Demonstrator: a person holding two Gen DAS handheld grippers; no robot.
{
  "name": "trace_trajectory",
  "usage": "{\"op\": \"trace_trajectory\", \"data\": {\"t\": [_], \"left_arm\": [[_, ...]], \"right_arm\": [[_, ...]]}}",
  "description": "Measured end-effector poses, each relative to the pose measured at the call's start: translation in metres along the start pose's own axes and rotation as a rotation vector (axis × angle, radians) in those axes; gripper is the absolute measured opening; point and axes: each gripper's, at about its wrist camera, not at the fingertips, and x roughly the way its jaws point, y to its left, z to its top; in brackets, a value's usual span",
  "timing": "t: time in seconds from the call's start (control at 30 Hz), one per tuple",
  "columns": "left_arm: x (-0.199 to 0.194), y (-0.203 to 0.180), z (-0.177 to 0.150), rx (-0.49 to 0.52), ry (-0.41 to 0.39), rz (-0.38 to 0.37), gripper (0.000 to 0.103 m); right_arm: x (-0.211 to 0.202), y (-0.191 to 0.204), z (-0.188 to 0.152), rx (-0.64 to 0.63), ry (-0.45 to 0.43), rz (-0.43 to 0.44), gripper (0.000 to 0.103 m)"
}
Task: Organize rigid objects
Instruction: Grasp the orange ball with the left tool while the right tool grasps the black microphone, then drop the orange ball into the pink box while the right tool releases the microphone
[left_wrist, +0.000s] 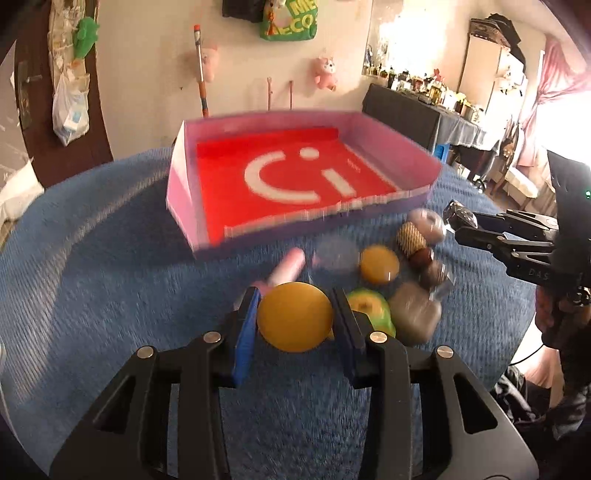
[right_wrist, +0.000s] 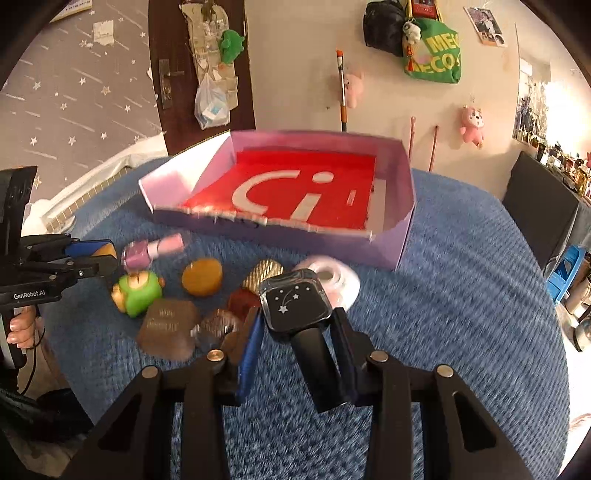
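Observation:
My left gripper (left_wrist: 295, 317) is shut on a round amber disc (left_wrist: 294, 316), held above the blue cloth. My right gripper (right_wrist: 297, 325) is shut on a black square bottle with white stars (right_wrist: 294, 302); it shows at the right of the left wrist view (left_wrist: 461, 218). Ahead lies an open pink box with a red bottom (left_wrist: 177, 184), also in the right wrist view (right_wrist: 404, 221). Between box and grippers lie a second amber disc (right_wrist: 202, 276), a green toy (right_wrist: 138, 290), a pink nail polish bottle (right_wrist: 155, 249), a brownish bottle (right_wrist: 168, 325) and several small pieces.
The round table is covered in blue cloth (right_wrist: 443, 314). A dark chair (right_wrist: 539, 206) stands at the right. A white round object (right_wrist: 332, 278) lies just before the box. The wall behind holds bags and plush toys.

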Motion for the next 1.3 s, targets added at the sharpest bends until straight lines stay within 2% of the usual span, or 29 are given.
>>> {"op": "trace_trajectory", "data": {"t": [0.1,0.23,0.33,0.43,0.57,0.73,0.97,1.0,1.03,1.17,1.3], "left_arm": [[-0.004,0.002,0.03,0.027,-0.023,0.016,0.036],[0.013,0.011,0.072,0.04,0.009,0.023,0.036],[0.036,0.019,0.09,0.031,0.064,0.067,0.036],[0.059,0.019,0.099,0.06,0.116,0.114,0.036],[0.087,0.019,0.101,0.086,0.194,0.143,0.036],[0.108,0.02,0.098,0.097,0.255,0.17,0.036],[0.12,0.027,0.096,0.093,0.286,0.188,0.036],[0.122,0.027,0.095,0.096,0.286,0.185,0.036],[0.123,0.026,0.095,0.101,0.287,0.184,0.036],[0.129,0.024,0.093,0.109,0.3,0.18,0.036],[0.134,0.025,0.089,0.118,0.311,0.176,0.036]], "right_arm": [[-0.007,-0.002,0.022,-0.019,-0.038,0.0,0.04],[-0.008,-0.004,0.065,-0.051,-0.064,0.007,0.039],[0.006,-0.006,0.092,-0.056,-0.031,0.005,0.039],[0.03,-0.007,0.116,-0.092,0.029,-0.04,0.039],[0.062,-0.01,0.131,-0.118,0.124,-0.083,0.039],[0.091,-0.008,0.132,-0.172,0.208,-0.125,0.038],[0.119,-0.012,0.123,-0.198,0.295,-0.161,0.037],[0.12,-0.011,0.122,-0.201,0.295,-0.166,0.019],[0.12,-0.012,0.122,-0.209,0.29,-0.182,0.013],[0.122,-0.02,0.127,-0.179,0.315,-0.165,0.01],[0.128,-0.017,0.122,-0.216,0.329,-0.171,0.009]]}}
